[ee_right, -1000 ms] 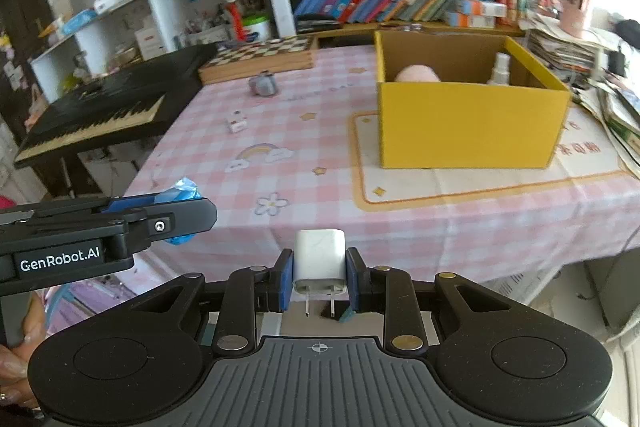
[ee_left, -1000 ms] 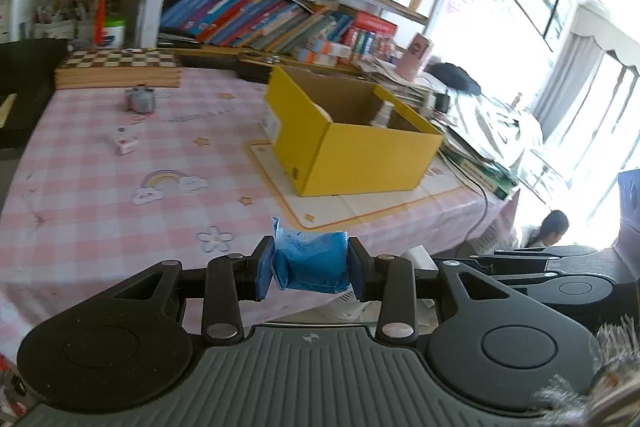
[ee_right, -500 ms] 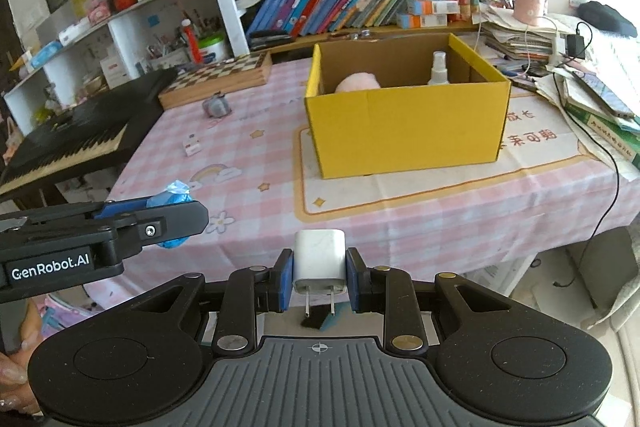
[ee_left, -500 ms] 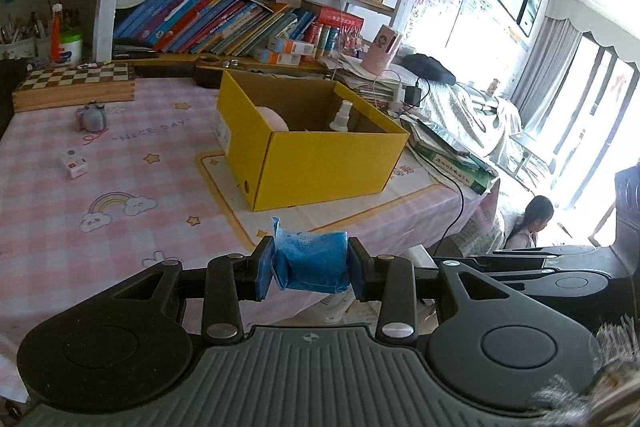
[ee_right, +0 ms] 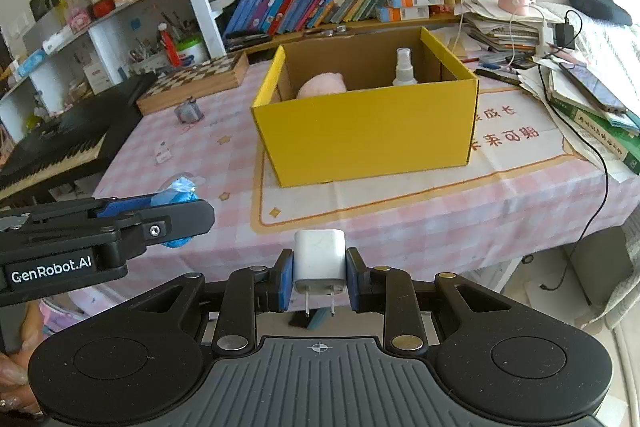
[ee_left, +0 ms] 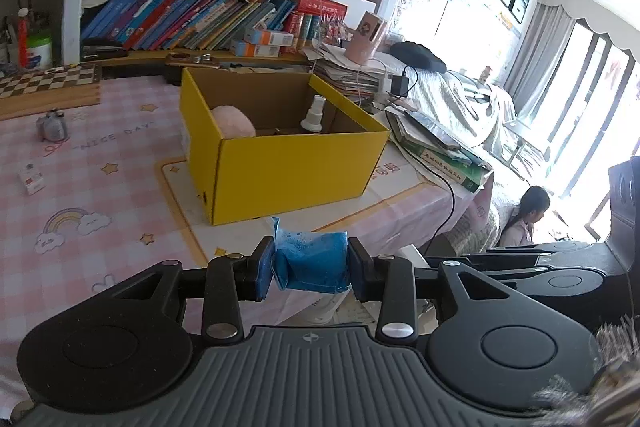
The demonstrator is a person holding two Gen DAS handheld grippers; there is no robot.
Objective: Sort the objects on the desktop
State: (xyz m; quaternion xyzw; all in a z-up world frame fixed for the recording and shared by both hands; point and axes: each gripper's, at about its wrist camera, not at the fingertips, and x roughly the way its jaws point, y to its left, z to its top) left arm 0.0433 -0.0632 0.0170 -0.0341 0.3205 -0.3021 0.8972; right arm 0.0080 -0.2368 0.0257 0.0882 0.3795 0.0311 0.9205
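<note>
My left gripper [ee_left: 311, 269] is shut on a blue tissue packet [ee_left: 312, 261], held in the air off the table's near edge; it also shows in the right wrist view [ee_right: 176, 195]. My right gripper [ee_right: 319, 279] is shut on a white plug charger [ee_right: 319, 261], prongs pointing down, also off the near edge. The open yellow box [ee_right: 372, 131] stands on the pink checked table ahead and holds a pink round thing [ee_right: 322, 87] and a white spray bottle [ee_right: 404, 69]. The box also shows in the left wrist view [ee_left: 292, 163].
On the table to the left lie a small white box [ee_left: 31, 179], a grey metal thing [ee_left: 52, 127] and a chessboard case [ee_right: 192, 83]. A black keyboard [ee_right: 60, 143] lies further left. Stacked books and cables [ee_right: 580, 95] crowd the right end. Bookshelves stand behind.
Both grippers have swung to the right and nearer the yellow box, which now sits more central and larger in both views. Both keep their hold.
</note>
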